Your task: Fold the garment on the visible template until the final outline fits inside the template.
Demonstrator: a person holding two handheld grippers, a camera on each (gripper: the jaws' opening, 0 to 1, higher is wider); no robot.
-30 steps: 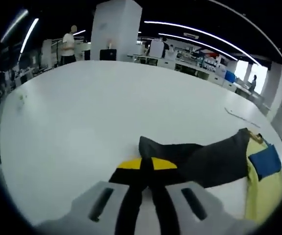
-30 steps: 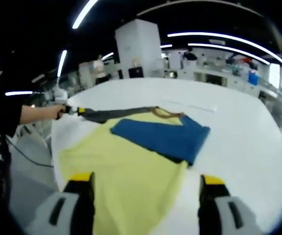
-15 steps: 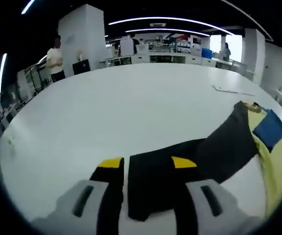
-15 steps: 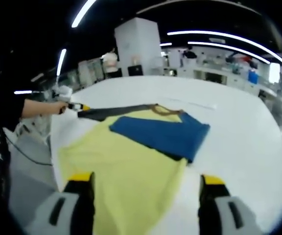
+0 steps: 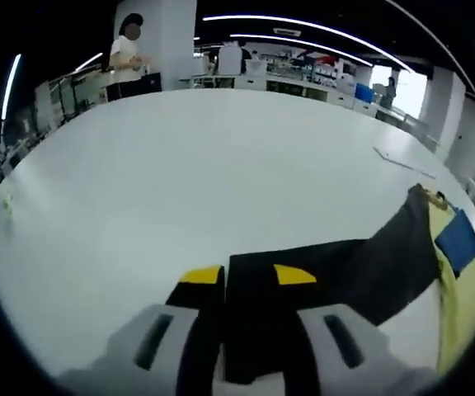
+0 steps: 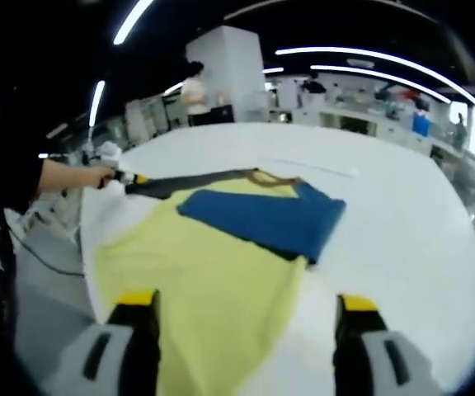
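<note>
The garment lies flat on the white table: a yellow body [image 6: 213, 280], a blue sleeve [image 6: 262, 219] folded across it, and a dark grey sleeve [image 6: 188, 181] stretched out sideways. In the left gripper view the dark sleeve [image 5: 369, 264] runs from the yellow body [image 5: 456, 297] to its end, which lies between the jaws of my left gripper [image 5: 247, 275]; the jaws stand apart. A hand holds the left gripper [image 6: 130, 179] at the sleeve's tip in the right gripper view. My right gripper [image 6: 247, 301] hovers open over the yellow body's near part, holding nothing.
The broad white table [image 5: 204, 165] stretches far ahead of the left gripper. A thin pale strip [image 5: 402, 161] lies on it beyond the garment. A person in a white top [image 5: 126, 58] stands at the far edge. Desks and shelves line the background.
One second ago the left jaws were pressed together on the dark sleeve's end; they have since parted, and the sleeve end lies flat between them. The right gripper stayed open over the garment.
</note>
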